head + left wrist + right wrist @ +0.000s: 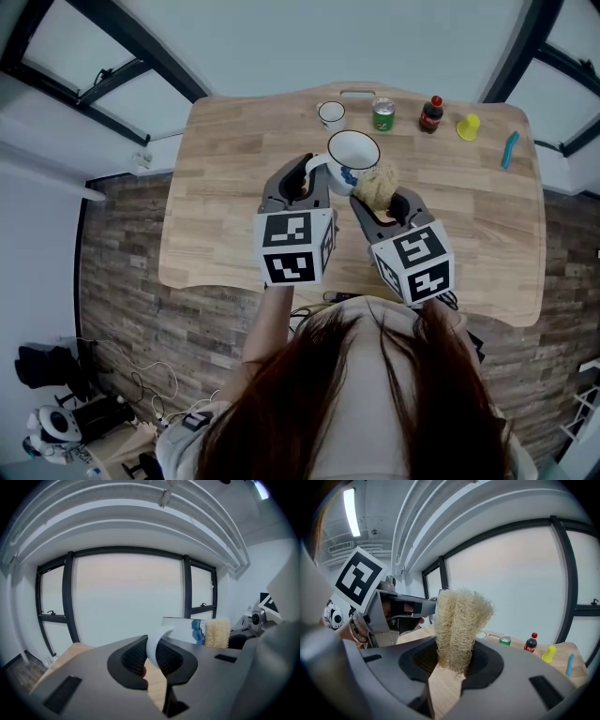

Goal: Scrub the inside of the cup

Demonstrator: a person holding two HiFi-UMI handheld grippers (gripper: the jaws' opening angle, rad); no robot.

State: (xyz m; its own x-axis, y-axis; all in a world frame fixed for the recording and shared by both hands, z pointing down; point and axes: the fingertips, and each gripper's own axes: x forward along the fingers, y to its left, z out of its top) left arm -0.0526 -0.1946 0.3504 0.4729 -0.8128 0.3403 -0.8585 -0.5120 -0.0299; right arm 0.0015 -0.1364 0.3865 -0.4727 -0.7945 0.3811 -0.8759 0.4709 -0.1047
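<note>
Left gripper jaws clamped on cup handle, cup over desk. Right gripper jaws clamped on loofah, just beside rim, outside. Scrubbing likely not yet begun. Next: push loofah inside, rub walls.

Counter: pale wood, matt, with visible grain and plank joints. Cup: white glazed ceramic, smooth and glossy (a blue print shows on its outer wall). Loofah: straw-coloured plant fibre, coarse, open-meshed, rough and matt. Left gripper and right gripper: shells of smooth, matt grey plastic; pads black, finely ribbed, rubber-like. Can: green, with a slight metallic sheen on top. Bottle: dark and glossy, with a red cap; material too small to tell. Floor: grey-brown planks of uneven tone, rough-looking and matt.
</note>
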